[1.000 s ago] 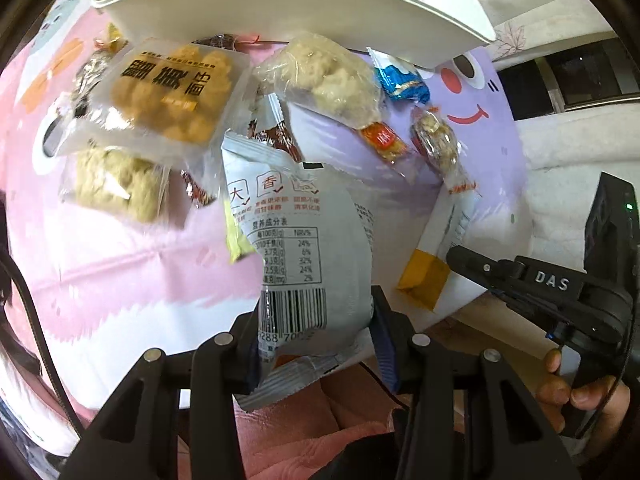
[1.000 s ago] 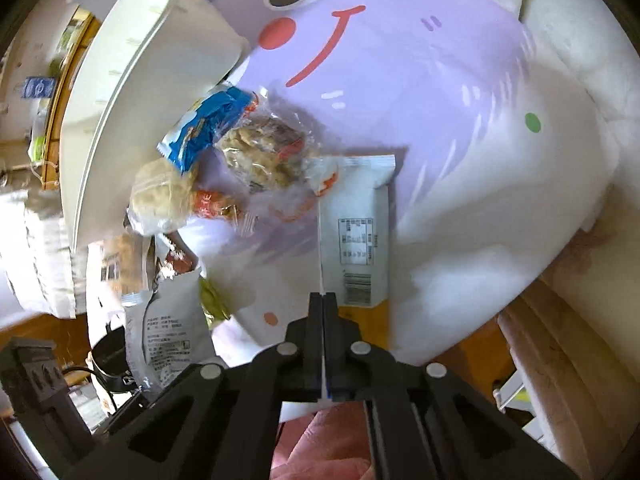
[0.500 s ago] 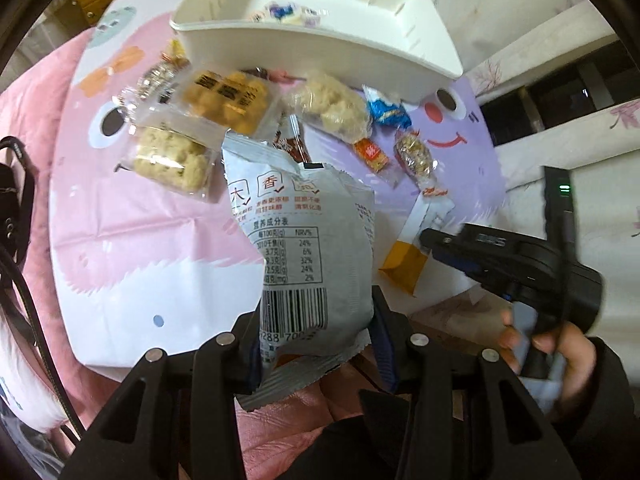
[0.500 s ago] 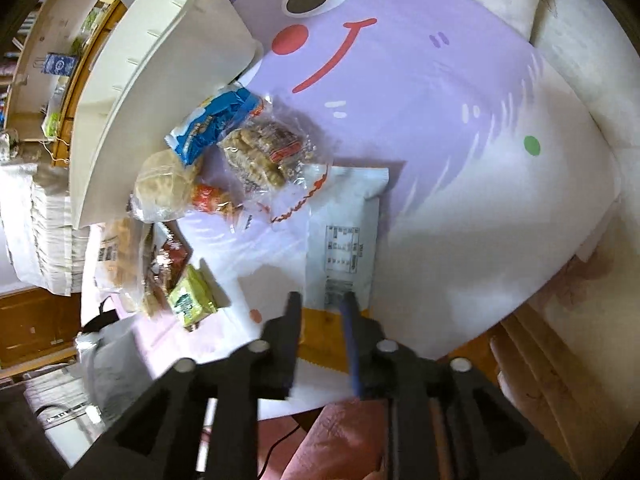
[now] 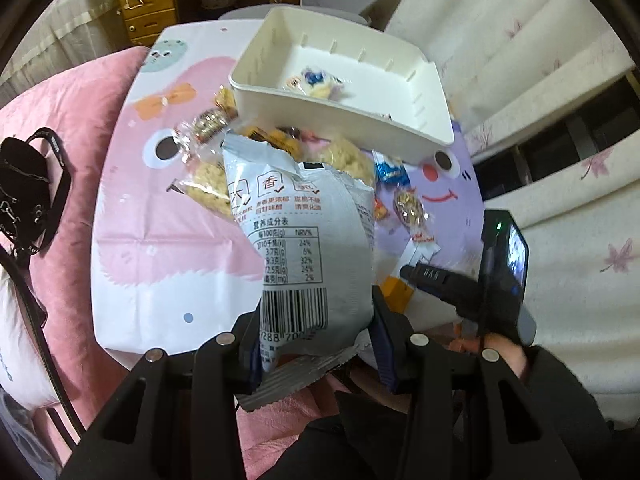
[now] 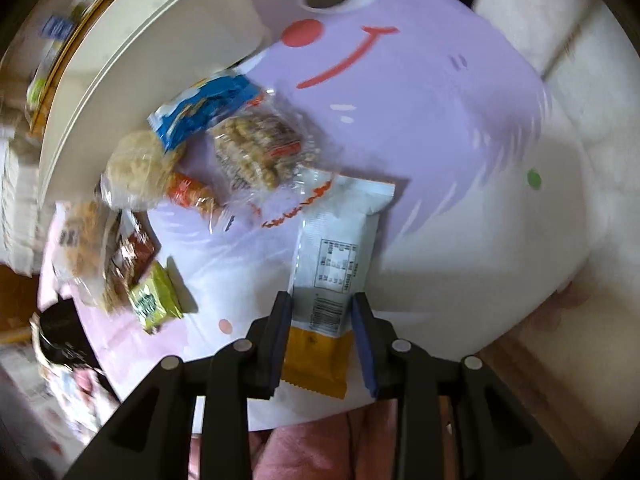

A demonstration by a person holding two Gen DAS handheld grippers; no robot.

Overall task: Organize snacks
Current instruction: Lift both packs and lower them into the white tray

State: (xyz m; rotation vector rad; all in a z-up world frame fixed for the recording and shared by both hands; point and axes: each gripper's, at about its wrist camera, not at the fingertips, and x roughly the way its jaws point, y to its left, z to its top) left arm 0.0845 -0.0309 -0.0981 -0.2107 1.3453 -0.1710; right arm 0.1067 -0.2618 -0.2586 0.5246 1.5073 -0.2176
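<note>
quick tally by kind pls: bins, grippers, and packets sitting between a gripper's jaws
white bin: 1
grippers: 2, left gripper and right gripper
packets between jaws: 2, grey packet clamped in the left, white-and-orange packet between the right's open jaws
total: 5

Beyond my claw I see a wooden dresser (image 5: 148, 4) at the far end, and pale curtains with leaf prints (image 5: 560, 92) hanging to one side. A black strap (image 5: 48, 184) lies on the pink blanket (image 5: 52, 92).
</note>
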